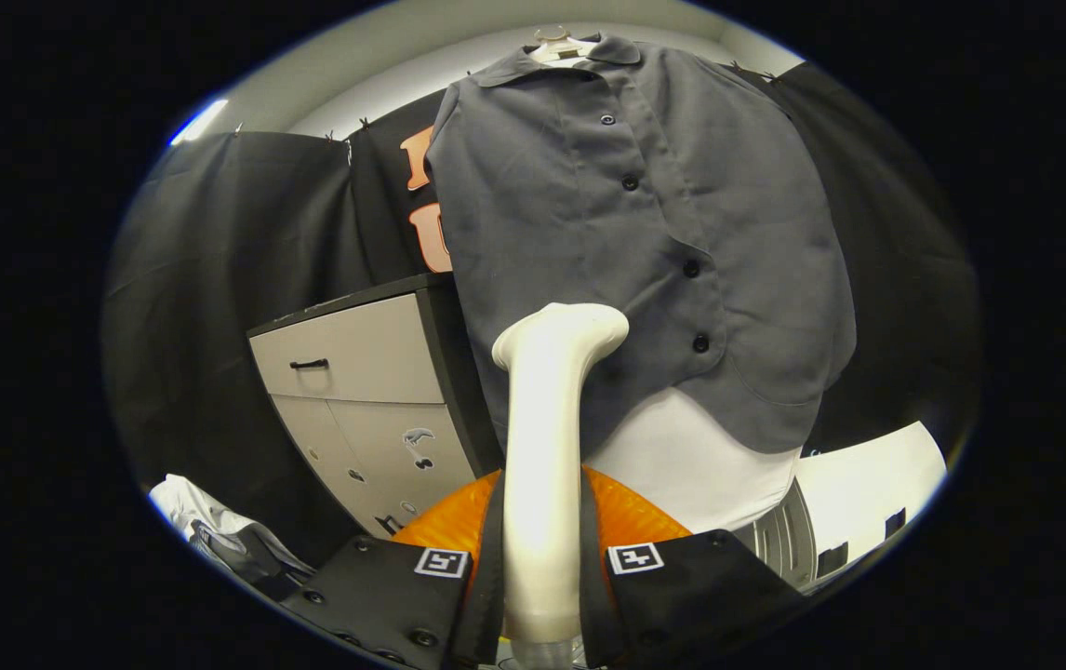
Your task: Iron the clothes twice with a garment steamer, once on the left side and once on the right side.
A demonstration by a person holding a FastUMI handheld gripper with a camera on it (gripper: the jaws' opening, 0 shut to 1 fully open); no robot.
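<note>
A grey button-up shirt [645, 233] hangs on a hanger [559, 45] over a white garment [691, 465], straight ahead of me. My gripper [540, 558] is shut on the handle of a cream-white garment steamer [544, 447], both black fingers [403, 586] pressing its sides. The steamer stands upright between the fingers. Its head [570, 333] bends to the right and lies against the lower left part of the shirt's front, left of the button row.
A grey cabinet [366, 391] with a drawer and doors stands left of the shirt. An orange ribbed object [626, 516] lies just beyond the fingers. A white appliance [859, 502] stands at the lower right, and crumpled cloth [217, 530] at the lower left.
</note>
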